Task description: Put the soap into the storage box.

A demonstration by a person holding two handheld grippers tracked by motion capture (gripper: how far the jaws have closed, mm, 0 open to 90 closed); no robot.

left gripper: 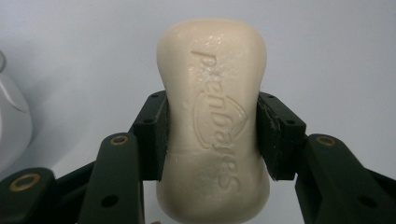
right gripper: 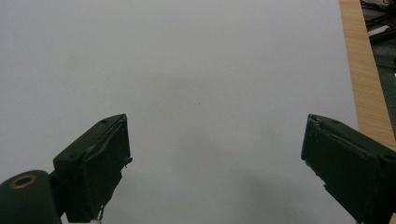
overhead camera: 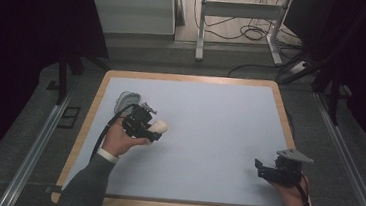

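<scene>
We've got the soap bar (left gripper: 213,121) clamped at its waist in the left gripper (left gripper: 212,135), right gripper (right gripper: 215,168) wide open w/ nothing in it; bar's prob stiff but slick, so waist grip's best.

One word stood embossed along the cream soap bar (left gripper: 212,116) clamped between the left tool's (left gripper: 212,135) jaws, running lengthwise away from the tool; its letters were too soft to read surely.
</scene>
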